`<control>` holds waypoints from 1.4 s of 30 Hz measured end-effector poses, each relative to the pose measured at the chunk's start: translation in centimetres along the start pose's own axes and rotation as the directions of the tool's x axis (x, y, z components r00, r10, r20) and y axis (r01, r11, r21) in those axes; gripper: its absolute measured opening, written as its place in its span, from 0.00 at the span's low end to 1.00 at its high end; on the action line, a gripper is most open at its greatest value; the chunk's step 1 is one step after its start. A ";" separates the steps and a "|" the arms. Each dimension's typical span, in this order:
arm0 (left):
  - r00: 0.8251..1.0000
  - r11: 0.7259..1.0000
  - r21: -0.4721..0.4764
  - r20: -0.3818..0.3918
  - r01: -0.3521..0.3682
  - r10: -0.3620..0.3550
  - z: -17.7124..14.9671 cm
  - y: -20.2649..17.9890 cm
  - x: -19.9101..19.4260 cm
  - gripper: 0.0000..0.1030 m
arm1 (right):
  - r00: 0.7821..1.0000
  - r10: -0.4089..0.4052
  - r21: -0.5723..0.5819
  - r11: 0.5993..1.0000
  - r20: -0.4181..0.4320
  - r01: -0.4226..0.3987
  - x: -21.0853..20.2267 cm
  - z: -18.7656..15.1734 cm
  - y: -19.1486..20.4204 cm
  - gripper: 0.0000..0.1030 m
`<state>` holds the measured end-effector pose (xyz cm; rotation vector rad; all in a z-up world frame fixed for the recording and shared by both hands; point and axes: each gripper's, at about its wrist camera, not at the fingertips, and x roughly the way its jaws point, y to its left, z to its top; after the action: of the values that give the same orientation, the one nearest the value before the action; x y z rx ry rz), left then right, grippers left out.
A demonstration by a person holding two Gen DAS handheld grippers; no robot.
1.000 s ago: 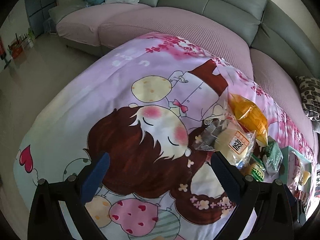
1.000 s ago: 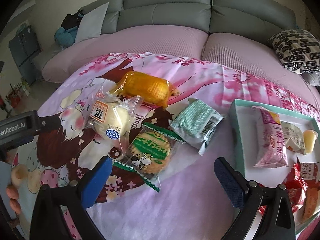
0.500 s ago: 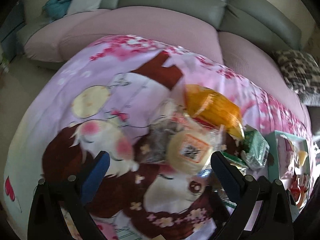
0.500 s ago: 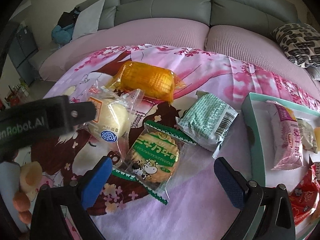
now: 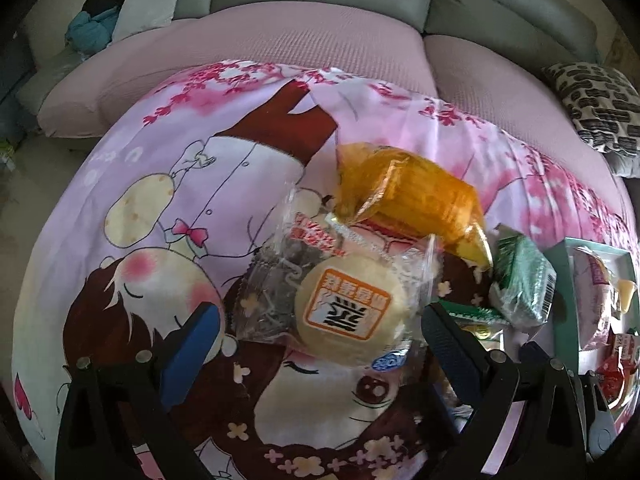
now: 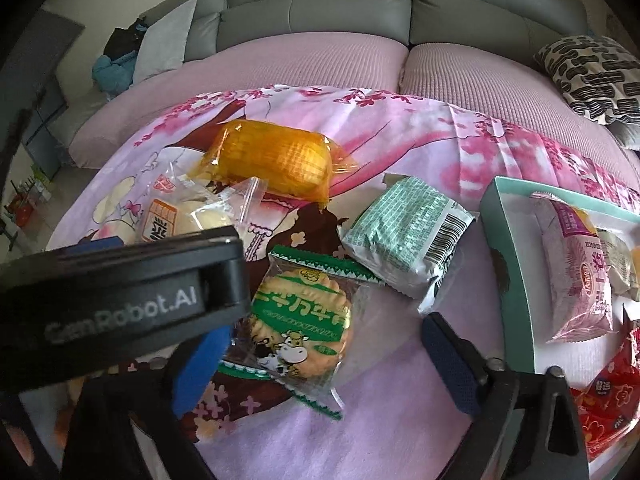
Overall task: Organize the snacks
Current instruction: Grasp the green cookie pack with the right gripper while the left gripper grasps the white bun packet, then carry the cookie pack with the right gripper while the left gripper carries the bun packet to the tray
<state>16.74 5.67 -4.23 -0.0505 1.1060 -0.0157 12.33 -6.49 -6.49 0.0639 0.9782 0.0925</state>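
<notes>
Clear-wrapped, the pale bun [image 5: 348, 312] lies left of the teal tray [image 6: 505, 248], framed by the left gripper [image 5: 316, 332], fingers apart and empty; next, close on it, while the right gripper [image 6: 320, 344] hangs parted over the cow biscuit [image 6: 304, 320].

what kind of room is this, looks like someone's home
Most likely a home living room. A large grey sectional sofa with a patterned cushion curves behind a table draped in a pink cartoon-print cloth, where wrapped snacks lie beside a teal tray.
</notes>
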 end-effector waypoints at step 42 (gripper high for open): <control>0.987 0.999 -0.042 0.161 -0.013 0.019 -0.4 0.9 -7.6 0.60 | 0.991 0.044 -0.036 0.999 0.125 -0.039 -7.5 -0.2 -0.3 0.51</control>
<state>13.00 6.81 2.34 -0.0778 0.9444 0.0248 8.02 -7.64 -0.38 0.0588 0.8494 0.1413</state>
